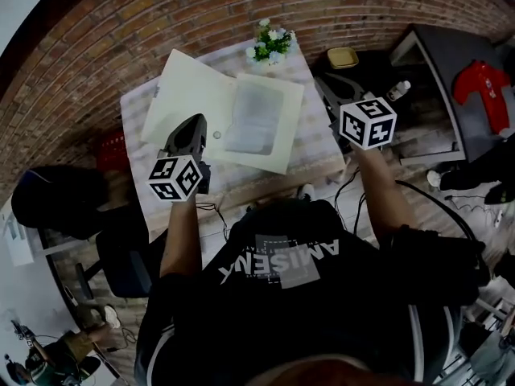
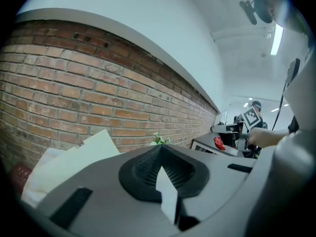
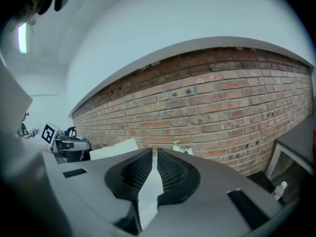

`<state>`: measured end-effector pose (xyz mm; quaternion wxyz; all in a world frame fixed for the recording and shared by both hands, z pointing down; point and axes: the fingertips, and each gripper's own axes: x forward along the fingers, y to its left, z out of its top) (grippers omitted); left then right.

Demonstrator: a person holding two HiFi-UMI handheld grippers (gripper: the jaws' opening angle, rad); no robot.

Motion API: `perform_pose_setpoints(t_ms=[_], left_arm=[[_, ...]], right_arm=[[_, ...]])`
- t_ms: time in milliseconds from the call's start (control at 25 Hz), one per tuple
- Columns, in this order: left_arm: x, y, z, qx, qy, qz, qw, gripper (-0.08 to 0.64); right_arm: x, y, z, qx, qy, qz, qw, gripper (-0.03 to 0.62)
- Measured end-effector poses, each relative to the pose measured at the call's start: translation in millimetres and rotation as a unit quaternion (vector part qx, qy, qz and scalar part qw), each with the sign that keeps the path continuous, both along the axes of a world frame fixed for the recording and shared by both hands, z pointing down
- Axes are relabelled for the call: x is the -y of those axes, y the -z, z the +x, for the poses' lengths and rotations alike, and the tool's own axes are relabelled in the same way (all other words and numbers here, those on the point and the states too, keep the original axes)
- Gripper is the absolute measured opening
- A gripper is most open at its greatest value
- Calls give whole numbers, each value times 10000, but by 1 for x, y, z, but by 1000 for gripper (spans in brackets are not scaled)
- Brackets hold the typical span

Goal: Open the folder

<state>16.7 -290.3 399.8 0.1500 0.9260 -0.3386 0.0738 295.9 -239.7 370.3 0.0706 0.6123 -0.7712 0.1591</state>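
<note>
**Item 1. Left gripper** (image 2: 161,149). Jaws clenched, pads meeting at the tip, with nothing between them. It is held up off the table and aimed roughly level at the brick wall (image 2: 74,98). Empty.

**Item 2. Table** (image 1: 138,123), under a checked cloth. It lies ahead of and below both grippers, with its near edge just in front of the left one.

**Item 3. Folder** (image 1: 191,93), cream card, the task's own thing. It lies flat on the cloth, ahead of the left gripper and slightly to its right, apart from the jaws. Both leaves are spread; the cover is thrown out to the side nearer the left gripper, and its pale corner shows low and left of those jaws in the left gripper view.

**Item 4. Clear sleeve** (image 1: 256,119). It rests on the folder leaf nearer the right gripper and is fully exposed.

**Item 5. Potted flowers** (image 1: 271,45), white and green. They stand beyond the folder at the table's far edge, between the two lines of aim.

**Item 6. Right gripper** (image 3: 154,153). Jaws drawn together to a thin slit, gripping nothing. It is off the table, to the right of the folder and well apart from it.

**Item 7. Yellow dish** (image 1: 343,57). It sits beyond the right gripper, off the cloth.

**Condition of task.** Judged done: the folder lies open and its contents are visible. Neither tool is on it. Nothing appears left to do beyond keeping clear.
</note>
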Motion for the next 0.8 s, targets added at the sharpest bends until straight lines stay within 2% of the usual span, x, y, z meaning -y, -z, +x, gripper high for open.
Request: perform_pose_setpoints(t_ms=[120, 240, 440, 800], left_arm=[[-6, 29, 8, -342, 46, 199, 9992, 14], [-12, 52, 15, -494, 13, 384, 9980, 14], [-16, 67, 20, -428, 59, 536, 9976, 14], [-23, 83, 26, -204, 137, 1005, 9946, 12]], right_arm=[[-10, 23, -5, -111, -10, 293, 9995, 55], [-19, 43, -10, -235, -12, 537, 9983, 49], [-32, 66, -13, -283, -68, 814, 9963, 44], [-45, 84, -9, -315, -212, 1039, 9939, 43]])
